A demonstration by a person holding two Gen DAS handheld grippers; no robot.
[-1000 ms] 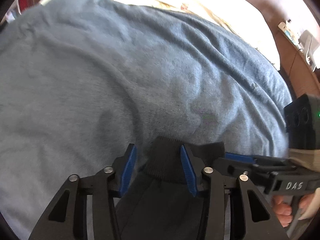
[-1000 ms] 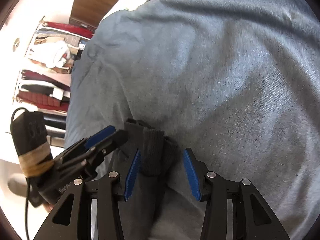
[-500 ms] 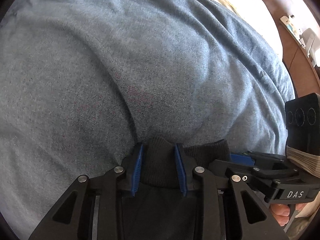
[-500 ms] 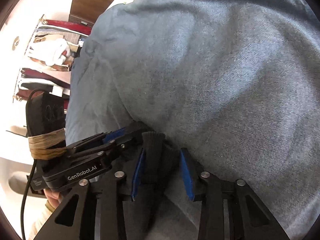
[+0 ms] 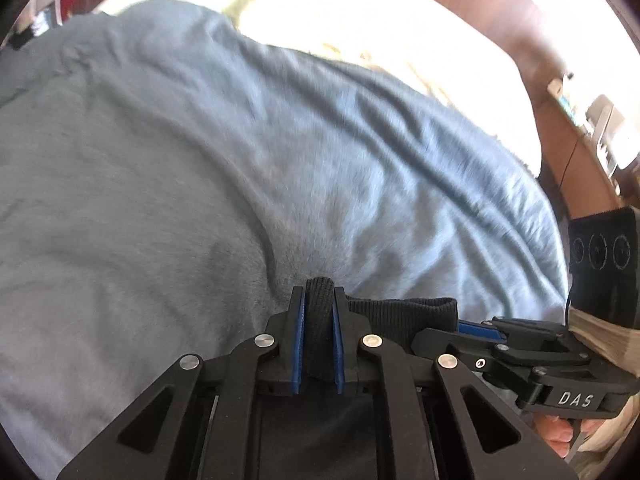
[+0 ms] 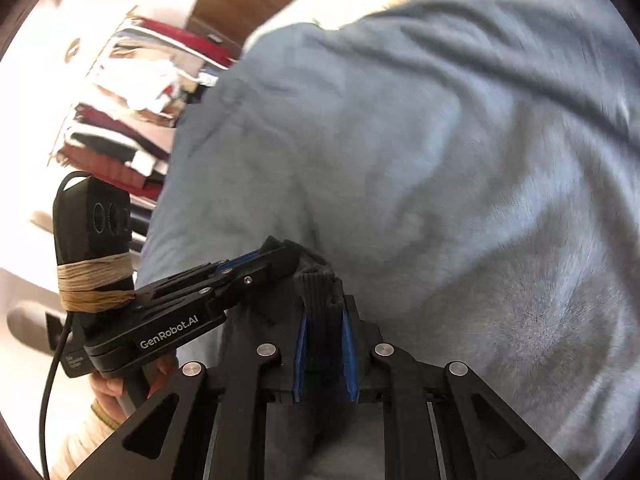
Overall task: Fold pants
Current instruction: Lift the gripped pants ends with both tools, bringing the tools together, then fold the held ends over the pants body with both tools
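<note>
The black pants have a ribbed cuff edge that runs between my two grippers, above a blue-grey blanket. My left gripper is shut on a bunched fold of the ribbed edge. My right gripper is shut on the ribbed edge too. In the left wrist view the right gripper sits just to the right. In the right wrist view the left gripper sits just to the left. Most of the pants hang hidden below the grippers.
The blanket covers a bed. A pale pillow and a wooden headboard lie beyond it. A bedside shelf with small items is at the right. Shelves of folded clothes stand left of the bed.
Both grippers went from open around the ribbed edge to shut on it. They have lifted and tilted up, so the pillow and headboard show again.
</note>
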